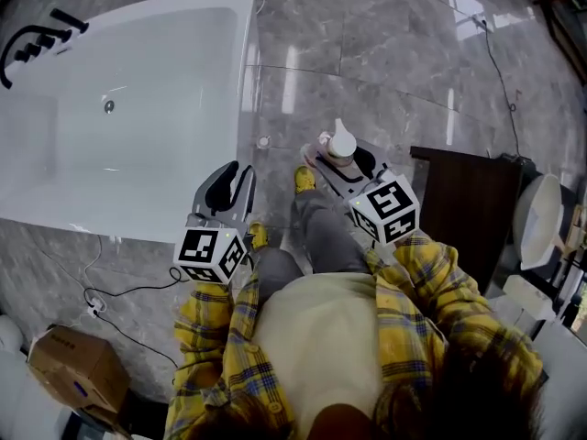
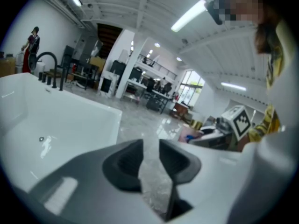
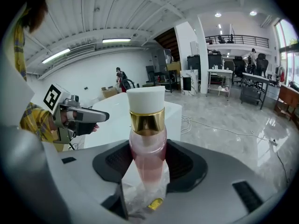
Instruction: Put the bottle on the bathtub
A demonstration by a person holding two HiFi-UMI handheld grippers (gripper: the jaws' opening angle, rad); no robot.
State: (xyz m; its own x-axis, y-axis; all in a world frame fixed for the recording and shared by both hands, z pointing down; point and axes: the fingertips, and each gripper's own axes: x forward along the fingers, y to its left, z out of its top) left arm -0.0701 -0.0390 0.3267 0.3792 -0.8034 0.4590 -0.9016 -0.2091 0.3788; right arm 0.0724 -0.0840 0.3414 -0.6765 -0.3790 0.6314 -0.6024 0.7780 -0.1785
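The bottle [image 1: 341,143] is pale pink with a gold collar and a white cap [image 3: 145,99]. It stands upright between the pads of my right gripper [image 1: 341,157], which is shut on its body [image 3: 147,143] above the grey marble floor. The white bathtub [image 1: 246,81] lies at the upper left; its near corner rim [image 3: 119,113] sits a little behind and left of the bottle. My left gripper [image 1: 237,174] hovers beside the tub's lower right corner. Its jaws [image 2: 150,146] stand a narrow gap apart with nothing between them.
A black faucet [image 1: 37,39] stands on the tub's far left rim, and a drain [image 1: 109,106] marks its bottom. A dark wooden cabinet [image 1: 468,209] stands at the right with a white basin [image 1: 541,218] beyond. A cardboard box [image 1: 73,365] and cables [image 1: 119,296] lie lower left.
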